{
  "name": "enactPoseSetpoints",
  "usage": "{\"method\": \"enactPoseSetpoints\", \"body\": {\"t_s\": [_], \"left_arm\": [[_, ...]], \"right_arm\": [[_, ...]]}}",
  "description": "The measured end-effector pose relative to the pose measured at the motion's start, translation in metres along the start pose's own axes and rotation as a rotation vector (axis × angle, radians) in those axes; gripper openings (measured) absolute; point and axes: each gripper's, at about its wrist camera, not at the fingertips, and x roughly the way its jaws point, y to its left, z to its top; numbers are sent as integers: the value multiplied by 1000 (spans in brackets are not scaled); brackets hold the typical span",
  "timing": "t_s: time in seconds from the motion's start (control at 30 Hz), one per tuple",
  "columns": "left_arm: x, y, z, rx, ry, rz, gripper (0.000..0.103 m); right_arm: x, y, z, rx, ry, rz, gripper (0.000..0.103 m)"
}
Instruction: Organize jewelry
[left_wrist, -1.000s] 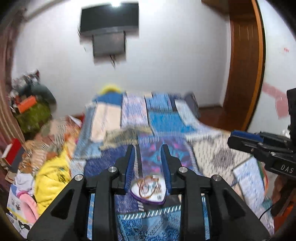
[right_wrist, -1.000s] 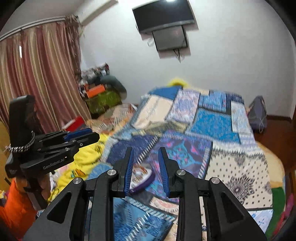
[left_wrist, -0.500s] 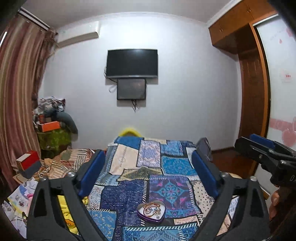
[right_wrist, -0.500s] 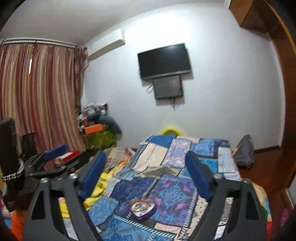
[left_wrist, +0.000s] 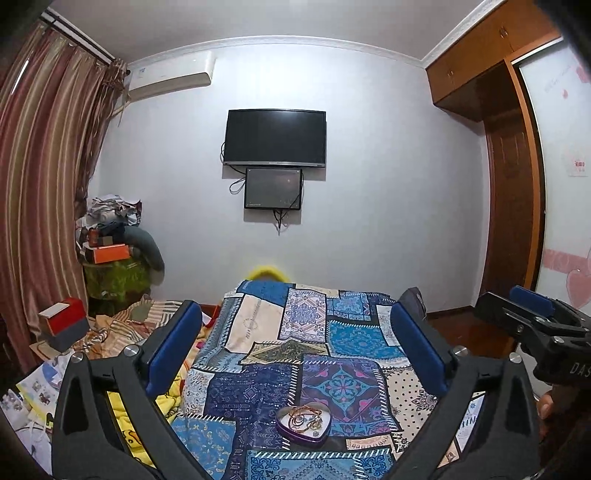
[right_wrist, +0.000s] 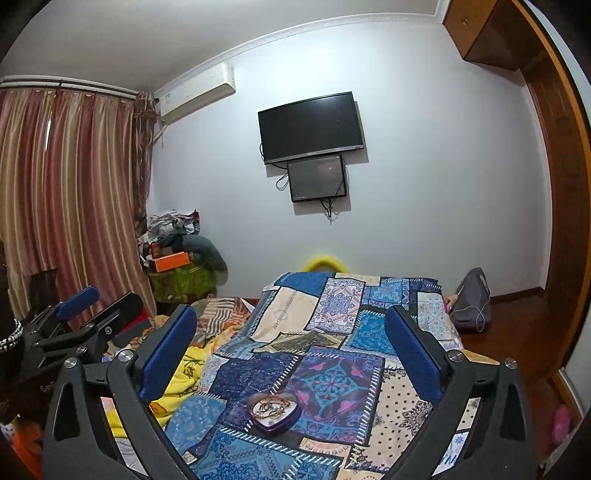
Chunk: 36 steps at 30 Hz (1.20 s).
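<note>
A purple heart-shaped tin (left_wrist: 303, 424) lies open on the patchwork bed cover, with tangled gold chains (left_wrist: 303, 419) inside; it also shows in the right wrist view (right_wrist: 274, 411). My left gripper (left_wrist: 295, 350) is wide open and empty, held above and behind the tin. My right gripper (right_wrist: 291, 350) is wide open and empty, also above the tin. Each gripper appears in the other's view: the right one at the edge of the left wrist view (left_wrist: 532, 321), the left one at the edge of the right wrist view (right_wrist: 85, 314).
The bed with its blue patchwork cover (left_wrist: 332, 332) fills the middle. Yellow and striped blankets (left_wrist: 122, 391) lie at its left. A red and grey box (left_wrist: 64, 326) and a cluttered stand (left_wrist: 114, 258) are at the left wall. A grey bag (right_wrist: 474, 299) sits at the right.
Both grippers went from nearly shut to wide open and tilted up and back, so the tin now looks smaller and lower in both views.
</note>
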Motion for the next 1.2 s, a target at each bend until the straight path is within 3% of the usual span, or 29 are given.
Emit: {"method": "enactPoseSetpoints", "body": {"t_s": [1.2], "left_arm": [[7, 7, -11, -24, 39, 18, 102]], "right_arm": [[-1, -1, -7, 10, 42, 15, 101]]}}
